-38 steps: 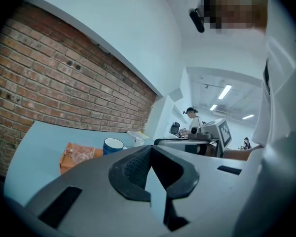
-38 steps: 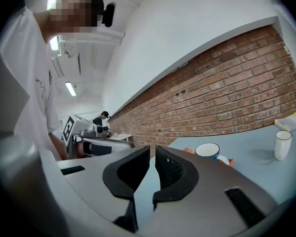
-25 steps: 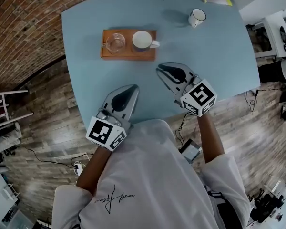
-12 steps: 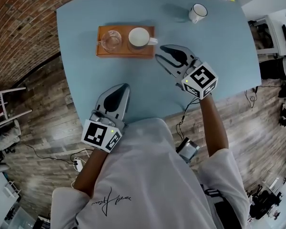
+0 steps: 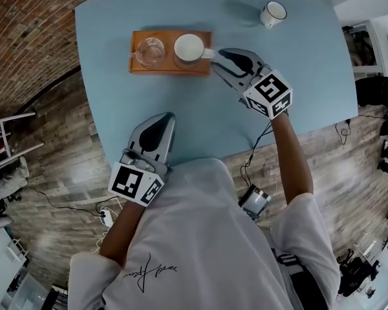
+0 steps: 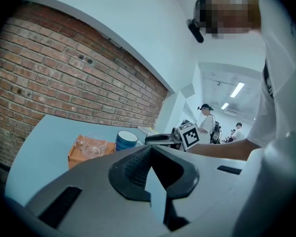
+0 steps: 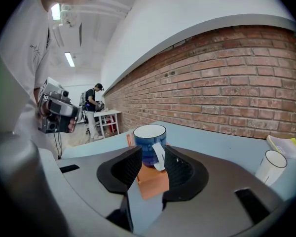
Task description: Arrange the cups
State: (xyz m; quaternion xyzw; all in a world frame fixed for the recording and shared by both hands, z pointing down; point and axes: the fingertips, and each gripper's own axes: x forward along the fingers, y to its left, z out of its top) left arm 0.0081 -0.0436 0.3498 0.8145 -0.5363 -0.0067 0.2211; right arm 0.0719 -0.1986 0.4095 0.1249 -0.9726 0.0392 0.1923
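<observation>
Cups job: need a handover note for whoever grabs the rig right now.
Left tongs: shut, empty, at the near edge of the table.
Right tongs: open, jaws either side of the handle of the mug, not gripping.
Mug and glass stand side by side on the tray; white cup stands apart, far right.
Done: right tongs lined up on the handle.
Left: probably close and move the mug; white cup untouched.

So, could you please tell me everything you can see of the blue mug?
The blue mug looks like glazed ceramic: blue outside, white inside, white handle. It stands upright, apparently empty, on the wooden tray's right end beside a glass cup. Its handle points at the right gripper's open jaws.
</observation>
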